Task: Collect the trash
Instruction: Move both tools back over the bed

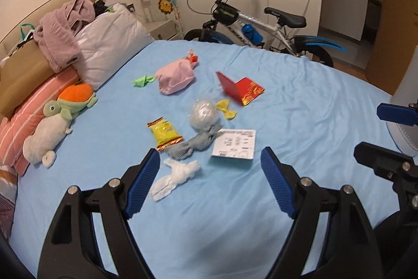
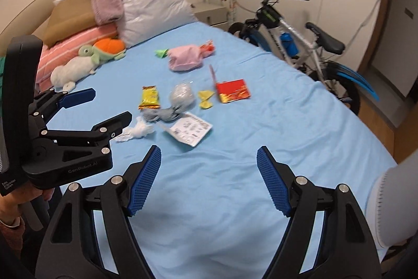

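Observation:
Trash lies scattered on the blue bed sheet (image 1: 300, 101): a white crumpled tissue (image 1: 174, 179), a yellow snack wrapper (image 1: 164, 134), a grey sock (image 1: 194, 144), a clear plastic ball (image 1: 203, 113), a white printed card (image 1: 234, 145), a yellow paper scrap (image 1: 226, 109), a red envelope (image 1: 241, 91), a pink cloth bundle (image 1: 175, 79) and a green scrap (image 1: 142, 81). My left gripper (image 1: 210, 164) is open and empty, just before the tissue and card; it also shows in the right wrist view (image 2: 111, 107). My right gripper (image 2: 209, 157) is open and empty above bare sheet, short of the card (image 2: 189, 132).
Pillows (image 1: 112, 43), a pink garment (image 1: 64, 37) and plush toys (image 1: 52, 132) are piled at the bed's head on the left. A bicycle (image 1: 250, 25) stands beyond the far edge. A white rounded container (image 2: 392, 203) is at the right.

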Motion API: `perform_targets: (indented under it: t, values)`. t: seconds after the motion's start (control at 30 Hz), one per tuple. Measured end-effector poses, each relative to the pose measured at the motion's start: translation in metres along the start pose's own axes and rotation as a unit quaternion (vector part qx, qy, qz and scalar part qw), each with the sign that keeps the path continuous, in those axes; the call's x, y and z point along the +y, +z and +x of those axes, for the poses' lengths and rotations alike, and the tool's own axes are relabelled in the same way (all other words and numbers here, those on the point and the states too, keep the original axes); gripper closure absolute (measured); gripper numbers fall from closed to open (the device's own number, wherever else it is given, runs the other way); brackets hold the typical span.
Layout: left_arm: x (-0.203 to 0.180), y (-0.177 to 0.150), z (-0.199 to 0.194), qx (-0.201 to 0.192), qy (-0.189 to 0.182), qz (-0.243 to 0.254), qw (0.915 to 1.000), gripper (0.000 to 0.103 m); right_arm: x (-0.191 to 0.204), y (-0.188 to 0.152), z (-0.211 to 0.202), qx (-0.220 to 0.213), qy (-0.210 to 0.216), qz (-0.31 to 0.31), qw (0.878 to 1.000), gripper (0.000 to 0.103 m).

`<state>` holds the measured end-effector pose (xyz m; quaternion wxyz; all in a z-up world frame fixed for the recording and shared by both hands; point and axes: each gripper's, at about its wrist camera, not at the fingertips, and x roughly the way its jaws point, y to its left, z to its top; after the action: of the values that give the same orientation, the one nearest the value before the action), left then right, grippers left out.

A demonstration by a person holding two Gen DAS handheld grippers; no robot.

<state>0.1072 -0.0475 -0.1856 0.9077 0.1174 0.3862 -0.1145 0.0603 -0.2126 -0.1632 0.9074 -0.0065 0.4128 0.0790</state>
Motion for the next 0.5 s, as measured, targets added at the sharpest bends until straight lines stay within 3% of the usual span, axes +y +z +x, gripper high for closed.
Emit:
perform_targets:
  t: [0.23, 0.5]
  values:
    - [0.036, -0.032, 0.038, 0.035, 0.014, -0.015, 0.9992, 0.024, 0.027, 0.001, 0.050, 0.033, 0.013, -0.026, 0.999, 0.039]
    - [0.051, -0.054, 0.089, 0.073, 0.013, -0.013, 0.9972, 0.023, 0.045, -0.002, 0.116, 0.070, 0.007, -0.063, 0.996, 0.040]
